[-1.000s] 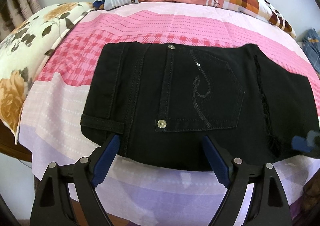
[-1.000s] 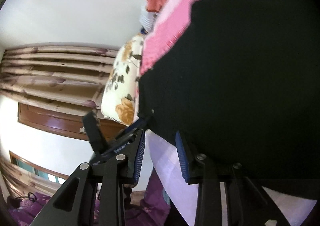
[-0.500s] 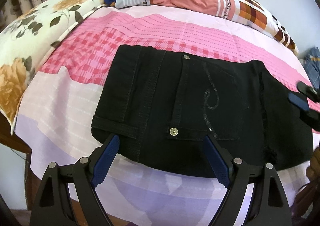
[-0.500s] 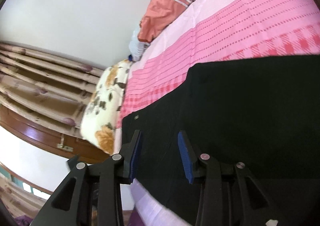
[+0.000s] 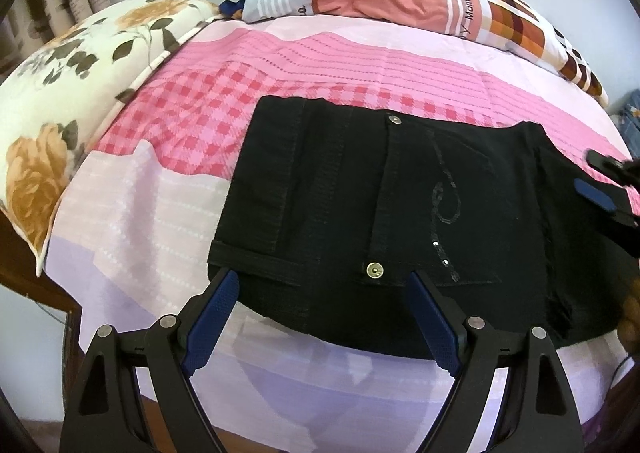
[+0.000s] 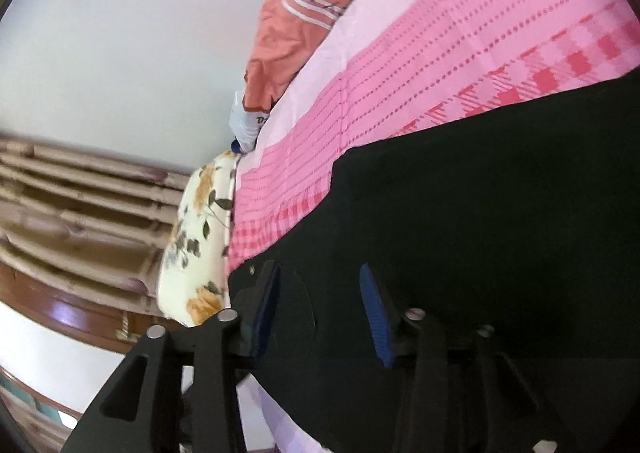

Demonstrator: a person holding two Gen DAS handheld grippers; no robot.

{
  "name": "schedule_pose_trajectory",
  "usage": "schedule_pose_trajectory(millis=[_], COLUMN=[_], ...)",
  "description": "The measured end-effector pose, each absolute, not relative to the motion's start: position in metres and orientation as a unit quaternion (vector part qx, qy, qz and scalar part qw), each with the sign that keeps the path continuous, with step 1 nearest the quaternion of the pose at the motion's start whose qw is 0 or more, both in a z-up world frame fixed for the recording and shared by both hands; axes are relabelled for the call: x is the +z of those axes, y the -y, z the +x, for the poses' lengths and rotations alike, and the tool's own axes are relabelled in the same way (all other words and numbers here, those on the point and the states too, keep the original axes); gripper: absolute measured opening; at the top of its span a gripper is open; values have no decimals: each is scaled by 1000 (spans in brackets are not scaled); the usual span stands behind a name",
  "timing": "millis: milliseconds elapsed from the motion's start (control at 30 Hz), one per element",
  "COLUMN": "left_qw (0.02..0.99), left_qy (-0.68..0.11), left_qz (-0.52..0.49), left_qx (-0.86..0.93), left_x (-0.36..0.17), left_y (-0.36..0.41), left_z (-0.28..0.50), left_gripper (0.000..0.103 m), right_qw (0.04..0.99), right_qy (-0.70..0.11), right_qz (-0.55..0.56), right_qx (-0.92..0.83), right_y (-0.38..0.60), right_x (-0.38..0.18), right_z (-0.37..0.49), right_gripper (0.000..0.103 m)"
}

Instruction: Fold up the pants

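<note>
Both jaws gaped empty, the right gripper (image 6: pixel 316 313) opening, the left gripper (image 5: pixel 320 317) wide, above folded pants (image 5: pixel 400 213): thick, limp denim, best pinched at the near edge.

The black denim pants (image 5: pixel 400 221) are laid flat on the pink patterned bedsheet (image 5: pixel 320 65), folded into a compact, roughly rectangular bundle. A back pocket with curling sequin stitching is turned upward, and two metal rivets are seen along a seam. The near edge lies close to the bed's edge.
</note>
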State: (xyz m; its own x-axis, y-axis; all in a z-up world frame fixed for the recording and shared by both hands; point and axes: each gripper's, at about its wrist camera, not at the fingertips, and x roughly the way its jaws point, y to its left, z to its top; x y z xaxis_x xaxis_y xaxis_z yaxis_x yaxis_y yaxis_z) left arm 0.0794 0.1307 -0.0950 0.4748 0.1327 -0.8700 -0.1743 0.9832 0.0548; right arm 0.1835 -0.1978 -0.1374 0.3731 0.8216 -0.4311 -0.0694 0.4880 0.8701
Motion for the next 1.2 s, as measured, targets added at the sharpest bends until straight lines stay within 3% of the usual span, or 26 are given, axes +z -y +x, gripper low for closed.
schedule_pose_trajectory(millis=[300,700,1000,1200], left_qw=[857,849,805,760], left_qy=[-507,-519,-513,-507], left_qz=[-20,-31,-299,-407], left_qx=[95,94,12,-8], left_x=[-95,-91,-87,-110], left_y=[-131,-135,-215,-248], left_z=[80,79,43,30], left_gripper=[86,86,86,83], right_qw=[774,797,796,791], right_qy=[-502,-470,-448,-445], right_qz=[256,246,253,267], right_qx=[287,291,318,325], right_y=[159,146,144,147], right_x=[-136,-133,-133,-135], right_z=[151,140,138,139], right_gripper=[45,77,94,96])
